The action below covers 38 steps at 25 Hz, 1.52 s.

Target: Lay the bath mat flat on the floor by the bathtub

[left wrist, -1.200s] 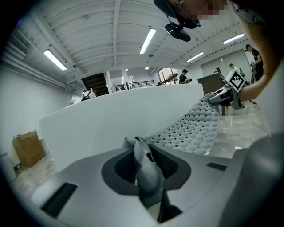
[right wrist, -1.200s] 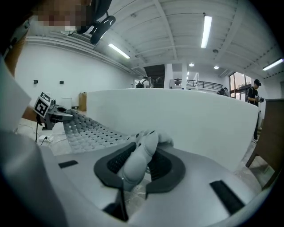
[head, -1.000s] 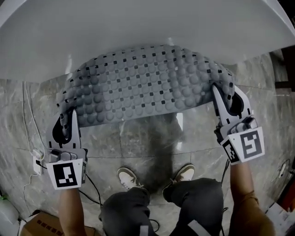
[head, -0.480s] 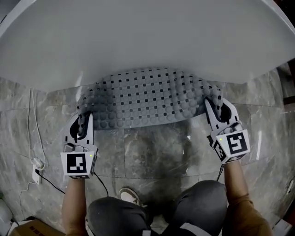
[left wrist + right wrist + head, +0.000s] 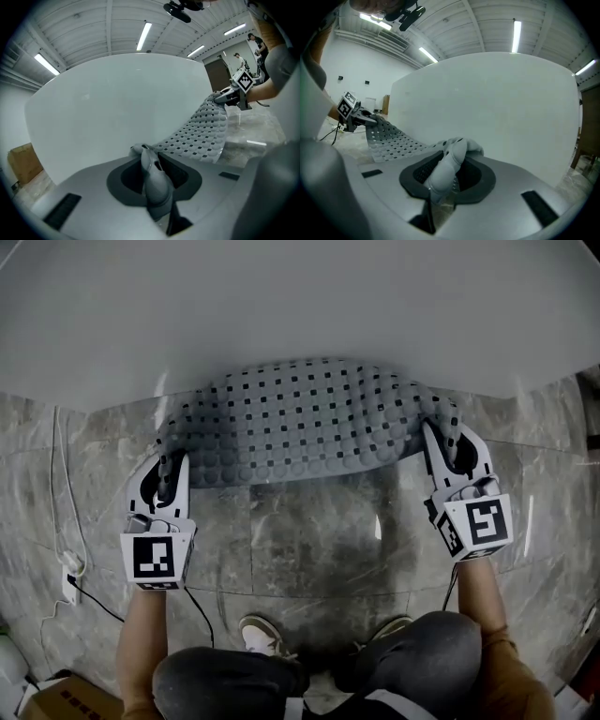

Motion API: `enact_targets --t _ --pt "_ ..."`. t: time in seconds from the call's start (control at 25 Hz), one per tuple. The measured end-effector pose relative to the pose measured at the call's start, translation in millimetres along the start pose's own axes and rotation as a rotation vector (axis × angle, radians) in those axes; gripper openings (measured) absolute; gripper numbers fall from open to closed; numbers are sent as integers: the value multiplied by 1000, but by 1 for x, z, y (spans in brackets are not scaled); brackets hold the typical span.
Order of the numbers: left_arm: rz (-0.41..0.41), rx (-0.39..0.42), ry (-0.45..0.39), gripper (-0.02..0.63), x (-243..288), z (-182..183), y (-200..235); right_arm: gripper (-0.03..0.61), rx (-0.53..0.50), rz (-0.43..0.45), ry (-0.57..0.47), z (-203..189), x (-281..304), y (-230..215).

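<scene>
Mat and both grippers sit nearer the tub wall than a second ago, with the knees bent further under the camera; the grip looks unchanged.

Head view: the bath mat (image 5: 309, 423) is stretched crosswise between the two hands, and its far edge runs along the base of the bathtub (image 5: 300, 306). The left hand-held gripper (image 5: 169, 470) is clamped on the mat's left end, the right hand-held gripper (image 5: 448, 439) on its right end. There is a shadow on the floor (image 5: 309, 540) beneath, so the mat reads as not yet down. I can't tell if any edge touches. Holding the two ends apart likely keeps it taut and square to the tub so it lands flat. Both forearms reach forward, roughly parallel, marker cubes facing up.

Left gripper view: the jaws are closed on a bunched corner of the mat. The rest fans off to the right toward the other hand, sagging in the middle, with the white tub wall just ahead. The gripper points nearly level, slightly down.

Right gripper view: same picture mirrored. The jaws pinch a folded mat corner and the sheet runs left to the other gripper. The tub fills the background.

Task judged mid-lowering. Release comes once the mat lies on the floor beside the tub.
</scene>
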<state>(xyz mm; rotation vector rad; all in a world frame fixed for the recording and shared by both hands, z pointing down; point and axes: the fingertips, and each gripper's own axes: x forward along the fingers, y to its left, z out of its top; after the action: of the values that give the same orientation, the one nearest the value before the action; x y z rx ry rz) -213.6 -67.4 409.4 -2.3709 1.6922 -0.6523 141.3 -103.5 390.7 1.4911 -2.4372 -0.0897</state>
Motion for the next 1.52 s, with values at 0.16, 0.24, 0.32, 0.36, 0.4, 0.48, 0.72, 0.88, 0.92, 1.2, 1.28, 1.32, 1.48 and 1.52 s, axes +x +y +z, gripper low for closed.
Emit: enact_targets --t 0.16,0.24,0.32,0.36,0.4,0.48,0.72,0.88,0.92,1.2,1.28,1.32,1.48,1.52 --pt "24 10 10 66 -2 9 -4 80 -4 4 -31 -3 2 0" --pt "37 10 11 67 1 3 -4 80 10 -8 -36 -4 3 -2" --pt "40 -22 16 67 6 -14 -5 81 32 -17 -2 -15 5 -5" --pt "34 -38 32 74 7 -22 -8 81 33 -13 26 -22 4 -5" --pt "26 -57 53 78 7 -28 -11 81 34 -2 56 -29 2 -5" --pt "7 -113 99 80 0 -35 -15 81 67 38 119 -43 -5 -3" --pt "-41 -263 186 80 -40 -74 -36 97 362 177 337 -100 -59 21" --pt "-68 -301 248 80 -49 -100 -56 112 319 162 429 -127 -72 25" --pt "-75 -301 262 80 -51 -106 -62 117 274 152 451 -134 -73 26" --pt "-84 -308 349 93 -58 -133 -81 186 270 191 683 -181 -91 37" --pt "-96 -279 365 97 -55 -135 -84 211 317 224 735 -191 -96 41" --pt "-101 -259 369 99 -50 -137 -86 237 314 233 755 -196 -95 43" --pt "-80 -258 380 100 -35 -148 -80 245 250 240 799 -210 -87 52" --pt "-73 -260 384 100 -33 -151 -77 247 239 249 813 -215 -85 54"
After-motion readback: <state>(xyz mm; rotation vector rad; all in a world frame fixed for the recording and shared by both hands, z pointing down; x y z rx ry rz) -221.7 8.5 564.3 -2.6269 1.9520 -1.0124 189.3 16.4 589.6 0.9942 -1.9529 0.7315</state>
